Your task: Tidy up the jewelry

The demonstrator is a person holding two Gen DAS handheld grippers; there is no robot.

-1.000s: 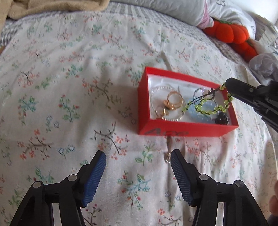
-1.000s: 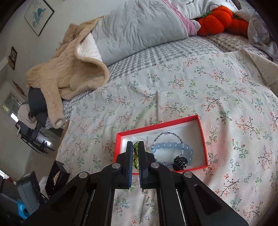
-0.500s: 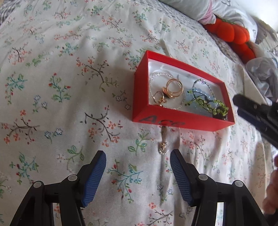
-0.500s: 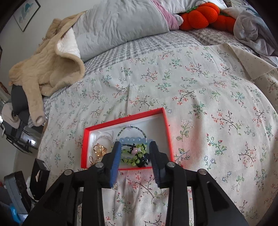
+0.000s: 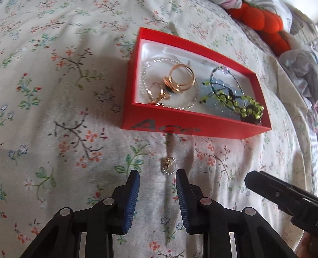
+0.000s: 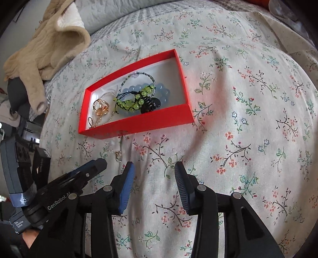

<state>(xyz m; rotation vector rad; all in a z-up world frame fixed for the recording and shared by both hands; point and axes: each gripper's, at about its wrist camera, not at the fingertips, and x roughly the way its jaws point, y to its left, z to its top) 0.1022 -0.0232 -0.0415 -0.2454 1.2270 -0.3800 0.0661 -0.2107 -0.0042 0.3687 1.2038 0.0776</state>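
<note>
A red box lies on the floral bedspread. It holds gold rings, a clear bead bracelet, a pale blue bead bracelet and a green bead bracelet. A small sparkly ring lies on the bedspread just in front of the box. My left gripper is open, its tips just short of that ring. My right gripper is open and empty, in front of the box to the right; it also shows in the left wrist view.
An orange plush toy lies at the far right. A beige blanket and a grey pillow lie behind the box. Dark items stand beyond the bed's left edge.
My right gripper let the green bracelet go into the box, opened and drew back. My left gripper moved forward until its tips nearly reached the sparkly ring.
</note>
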